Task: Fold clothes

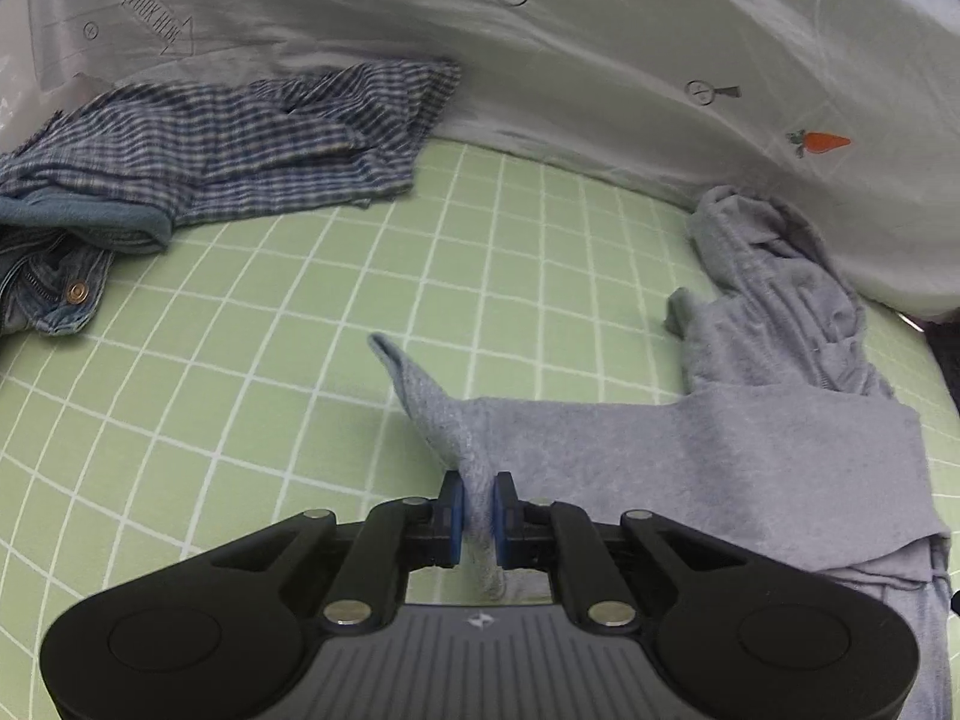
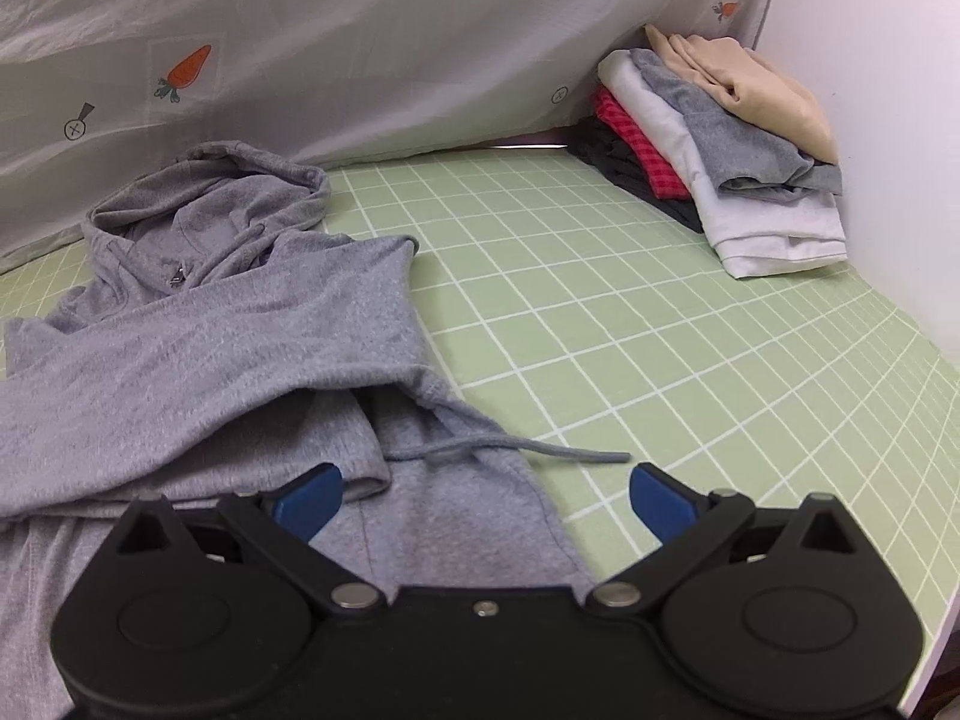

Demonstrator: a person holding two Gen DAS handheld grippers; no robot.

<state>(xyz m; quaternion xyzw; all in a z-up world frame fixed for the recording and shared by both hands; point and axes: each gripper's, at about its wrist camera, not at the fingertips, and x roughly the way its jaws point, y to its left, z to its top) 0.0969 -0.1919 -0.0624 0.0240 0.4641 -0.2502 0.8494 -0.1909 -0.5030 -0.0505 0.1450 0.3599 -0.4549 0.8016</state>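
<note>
One hoodie (image 1: pixel 690 450) fold pinched in left tool (image 1: pixel 478 510).

You get even, soft light in both views, moderately bright, with no hard glare. Shadows are faint: a dim one sits under the lifted fold of the grey hoodie (image 1: pixel 660 444) on the desk (image 1: pixel 270 324). Fisheye distortion bends the desk's white grid lines (image 2: pixel 690 360) into curves, and black vignette fills the frame corners. The checked shirt (image 1: pixel 240 138) and the white sheet (image 1: pixel 600 60) behind it look slightly smeared in your left view. The folded pile (image 2: pixel 720 138) in the right view is fairly sharp.
</note>
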